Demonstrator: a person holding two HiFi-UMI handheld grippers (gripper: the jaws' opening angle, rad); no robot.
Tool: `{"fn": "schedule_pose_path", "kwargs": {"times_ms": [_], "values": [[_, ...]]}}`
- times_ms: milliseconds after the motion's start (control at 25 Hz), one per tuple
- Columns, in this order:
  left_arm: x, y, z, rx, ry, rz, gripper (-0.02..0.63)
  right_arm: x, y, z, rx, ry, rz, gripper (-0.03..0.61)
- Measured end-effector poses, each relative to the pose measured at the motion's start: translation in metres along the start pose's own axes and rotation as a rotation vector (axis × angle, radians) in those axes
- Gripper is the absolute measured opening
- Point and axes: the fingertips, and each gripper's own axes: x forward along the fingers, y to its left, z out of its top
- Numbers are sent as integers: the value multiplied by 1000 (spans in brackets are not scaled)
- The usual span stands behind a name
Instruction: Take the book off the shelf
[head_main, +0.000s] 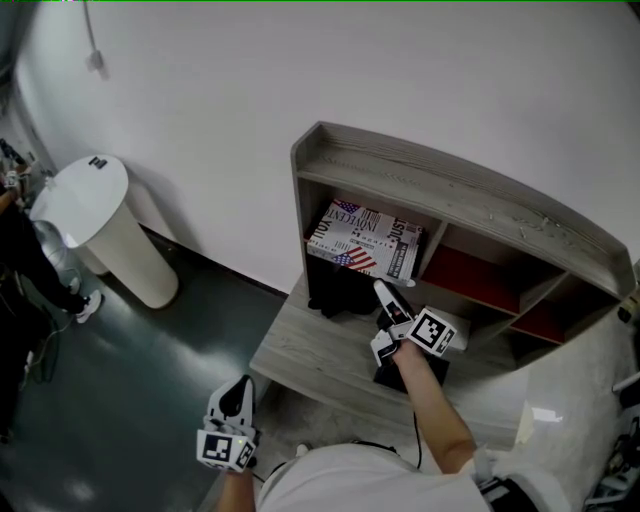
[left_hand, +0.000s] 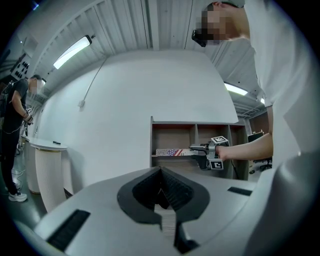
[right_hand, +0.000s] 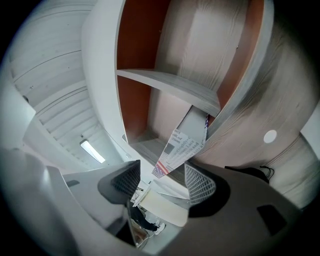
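The book (head_main: 365, 240), its cover printed with flags and text, lies flat in the left compartment of the grey wooden shelf (head_main: 450, 190). My right gripper (head_main: 385, 295) points into that compartment at the book's front edge. In the right gripper view the book (right_hand: 182, 147) slants down from a shelf board (right_hand: 170, 85), and its near corner reaches between the open jaws of my right gripper (right_hand: 162, 182) without touching either pad. My left gripper (head_main: 238, 395) hangs low at the bottom left, away from the shelf, with its jaws (left_hand: 161, 192) shut on nothing.
The shelf stands on a low wooden top (head_main: 310, 350). A dark object (head_main: 340, 295) sits under the book's compartment and a black item (head_main: 410, 375) lies below my right hand. A white round pedestal (head_main: 100, 225) and a person (head_main: 25, 260) are at the left.
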Motion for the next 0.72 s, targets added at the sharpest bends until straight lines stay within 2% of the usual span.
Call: {"fn": "schedule_pose_path", "kwargs": {"times_ms": [80, 160, 400, 520, 720], "values": [[0, -2, 0, 1, 2, -3, 17, 0, 0, -1, 14, -4, 0, 284], [-2, -3, -1, 0, 7, -4, 17, 0, -6, -1, 40, -14, -19, 347], [-3, -6, -6, -4, 27, 1, 17, 20, -8, 19, 70, -73, -3, 421], [-3, -7, -6, -5, 31, 4, 17, 26, -15, 20, 121, -74, -35, 437], [-9, -3, -5, -4, 28, 24, 17, 38, -25, 20, 237, -110, 4, 464]]}}
